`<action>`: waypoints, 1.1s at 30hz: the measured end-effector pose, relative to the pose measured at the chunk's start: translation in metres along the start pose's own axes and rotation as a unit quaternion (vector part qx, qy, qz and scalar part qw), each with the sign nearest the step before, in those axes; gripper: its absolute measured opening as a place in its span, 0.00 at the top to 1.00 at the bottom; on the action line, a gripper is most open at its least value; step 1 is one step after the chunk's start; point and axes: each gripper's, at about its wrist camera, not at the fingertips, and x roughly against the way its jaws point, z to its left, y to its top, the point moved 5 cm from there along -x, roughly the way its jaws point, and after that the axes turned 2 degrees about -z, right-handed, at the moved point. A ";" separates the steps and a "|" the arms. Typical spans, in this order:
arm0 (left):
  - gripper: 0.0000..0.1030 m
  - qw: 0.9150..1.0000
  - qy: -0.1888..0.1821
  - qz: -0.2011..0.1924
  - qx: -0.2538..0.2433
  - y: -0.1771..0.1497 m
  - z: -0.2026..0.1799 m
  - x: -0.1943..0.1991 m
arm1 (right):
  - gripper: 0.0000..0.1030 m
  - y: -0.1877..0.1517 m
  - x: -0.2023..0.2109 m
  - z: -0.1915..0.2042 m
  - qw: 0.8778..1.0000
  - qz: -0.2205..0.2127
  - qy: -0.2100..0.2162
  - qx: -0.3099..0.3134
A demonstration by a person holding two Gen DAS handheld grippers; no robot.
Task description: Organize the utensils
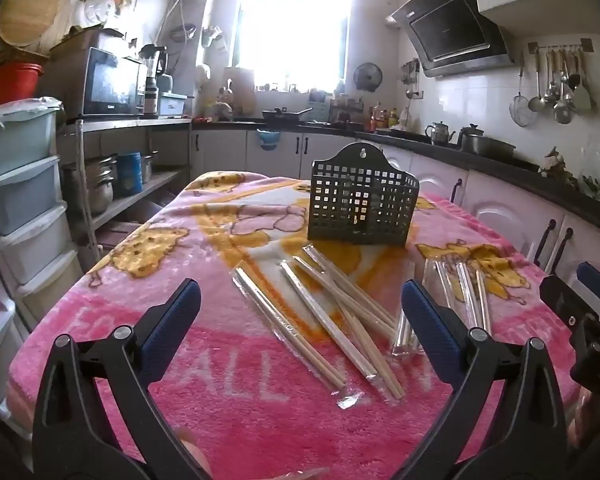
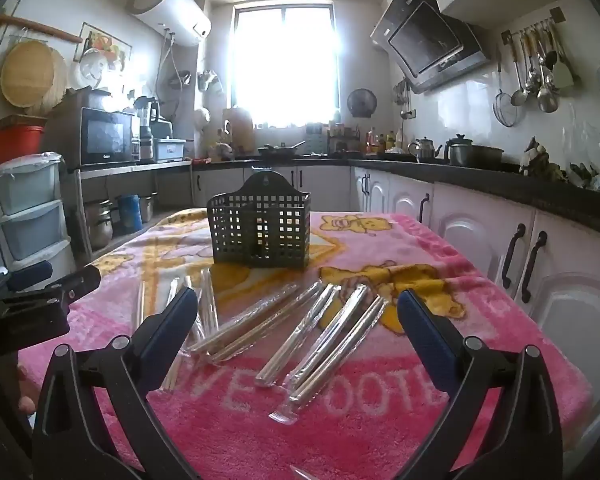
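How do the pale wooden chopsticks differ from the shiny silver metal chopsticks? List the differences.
The pale wooden chopsticks are matte tan; the shiny silver metal chopsticks glint and reflect light. The wooden pairs cross one another in a loose pile in front of the left gripper; the metal pairs fan out before the right gripper. Both sets are sealed in clear wrappers and lie flat on the pink blanket.

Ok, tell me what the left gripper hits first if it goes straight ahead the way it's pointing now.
Probably the wrapped wooden chopsticks lying on the pink blanket; they sit right between the open jaws of the left gripper. The black basket stands behind them. Depth is hard to judge in this fisheye view.
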 end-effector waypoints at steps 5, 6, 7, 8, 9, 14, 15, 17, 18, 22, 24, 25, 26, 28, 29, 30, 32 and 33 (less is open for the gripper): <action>0.11 1.000 0.000 -0.006 -0.004 0.000 -0.001 0.001 | 0.06 -0.001 0.001 0.005 1.000 -0.013 0.002 0.010; 0.11 1.000 0.001 -0.006 -0.005 0.000 -0.001 0.001 | 0.06 -0.001 0.001 0.000 1.000 -0.010 0.005 -0.001; 0.11 1.000 0.001 -0.006 -0.005 0.000 -0.002 0.001 | 0.06 -0.001 0.002 -0.001 1.000 -0.010 0.006 -0.002; 0.11 1.000 0.001 -0.007 -0.005 0.000 -0.002 0.001 | 0.06 -0.002 0.002 -0.001 1.000 -0.010 0.006 -0.002; 0.11 1.000 0.000 -0.008 -0.004 0.000 -0.001 0.001 | 0.06 0.001 0.001 0.001 1.000 -0.008 0.004 -0.001; 0.11 1.000 -0.002 -0.008 -0.004 0.005 -0.004 0.003 | 0.06 0.000 0.002 -0.003 1.000 -0.008 0.005 -0.004; 0.11 1.000 -0.001 -0.009 -0.004 0.004 -0.003 0.003 | 0.06 0.000 0.002 -0.004 1.000 -0.008 0.005 -0.004; 0.11 1.000 0.000 -0.009 -0.004 0.004 -0.004 0.003 | 0.06 -0.001 0.000 0.000 1.000 -0.007 0.004 -0.001; 0.11 1.000 -0.001 -0.010 -0.005 0.004 -0.004 0.003 | 0.06 -0.001 0.000 0.000 1.000 -0.008 0.004 -0.001; 0.11 1.000 0.000 -0.011 -0.005 0.004 -0.004 0.003 | 0.06 0.000 0.001 0.000 1.000 -0.007 0.004 -0.002; 0.11 1.000 0.000 -0.011 -0.005 0.009 -0.005 0.006 | 0.06 0.000 0.001 0.000 1.000 -0.008 0.004 -0.002; 0.11 1.000 -0.001 -0.011 -0.004 0.008 -0.004 0.006 | 0.06 -0.001 0.000 0.000 1.000 -0.007 0.005 -0.002; 0.11 1.000 -0.001 -0.011 -0.004 0.008 -0.005 0.006 | 0.06 -0.001 0.000 0.001 1.000 -0.008 0.005 -0.002; 0.11 1.000 -0.001 -0.011 -0.004 0.009 -0.006 0.007 | 0.06 -0.001 0.000 0.001 1.000 -0.007 0.005 -0.002; 0.11 1.000 -0.001 -0.012 -0.005 0.008 -0.005 0.006 | 0.06 -0.001 0.000 0.000 1.000 -0.007 0.006 -0.003; 0.11 1.000 0.001 -0.012 -0.005 0.008 -0.005 0.006 | 0.06 -0.001 0.001 0.000 1.000 -0.009 0.005 -0.003; 0.11 1.000 -0.001 -0.012 -0.005 0.008 -0.005 0.006 | 0.06 0.001 0.002 0.002 1.000 -0.010 0.005 -0.002; 0.11 1.000 -0.001 -0.012 -0.004 0.008 -0.005 0.006 | 0.06 0.002 0.001 0.002 1.000 -0.011 0.006 -0.002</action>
